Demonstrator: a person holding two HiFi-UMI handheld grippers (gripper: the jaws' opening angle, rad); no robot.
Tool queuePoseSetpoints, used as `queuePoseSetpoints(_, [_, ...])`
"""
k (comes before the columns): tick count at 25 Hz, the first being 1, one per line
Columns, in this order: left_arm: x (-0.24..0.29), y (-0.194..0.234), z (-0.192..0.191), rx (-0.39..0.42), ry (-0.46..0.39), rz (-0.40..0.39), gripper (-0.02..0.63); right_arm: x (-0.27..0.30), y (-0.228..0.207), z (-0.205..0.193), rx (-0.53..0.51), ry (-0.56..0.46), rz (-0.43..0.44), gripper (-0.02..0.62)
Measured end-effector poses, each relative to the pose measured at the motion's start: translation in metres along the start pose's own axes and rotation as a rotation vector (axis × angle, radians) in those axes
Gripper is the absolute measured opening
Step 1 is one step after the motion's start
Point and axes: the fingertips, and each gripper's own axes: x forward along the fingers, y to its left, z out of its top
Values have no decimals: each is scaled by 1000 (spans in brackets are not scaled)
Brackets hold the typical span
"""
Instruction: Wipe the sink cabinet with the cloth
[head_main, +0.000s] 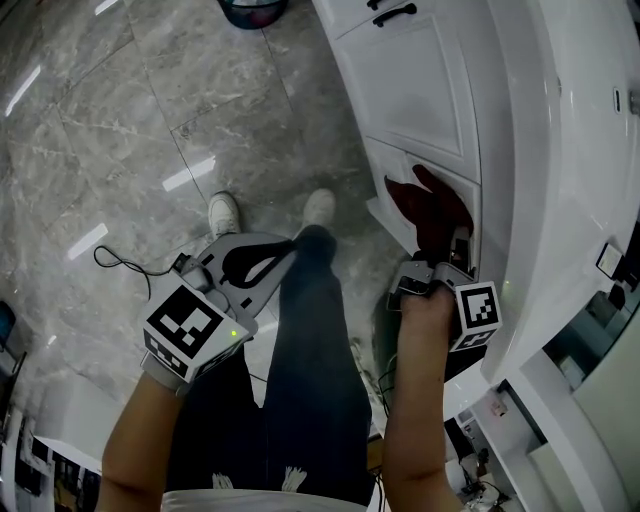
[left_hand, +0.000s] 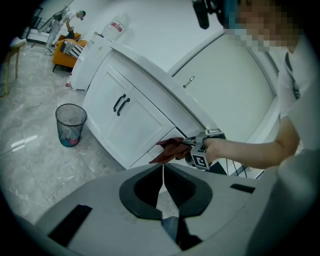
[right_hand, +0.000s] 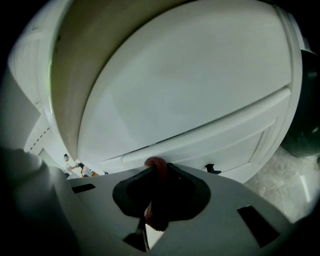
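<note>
A dark red cloth (head_main: 428, 203) is pressed against the lower front of the white sink cabinet (head_main: 420, 90), and my right gripper (head_main: 447, 250) is shut on it. In the right gripper view a fold of the cloth (right_hand: 156, 172) sits pinched between the jaws, close to a white cabinet panel (right_hand: 190, 90). My left gripper (head_main: 278, 256) hangs over the floor beside the person's leg, shut and holding nothing. The left gripper view looks past its closed jaws (left_hand: 162, 169) at the cloth (left_hand: 171, 149), the right gripper (left_hand: 200, 152) and the cabinet (left_hand: 135, 125).
A mesh waste bin (left_hand: 70, 125) stands on the grey marble floor (head_main: 120, 130) left of the cabinet. Black door handles (left_hand: 120, 104) stick out from the cabinet doors. The person's shoes (head_main: 225, 212) and a thin cable (head_main: 125, 265) are on the floor.
</note>
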Motion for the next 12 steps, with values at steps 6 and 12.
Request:
queuePoseSetpoints(6, [-4, 8, -2, -16, -3, 15, 12, 24, -9, -17, -8, -7, -30, 48])
queuePoseSetpoints(12, [-6, 10, -8, -40, -12, 60, 12, 53, -26, -27, -76, 20, -41, 48])
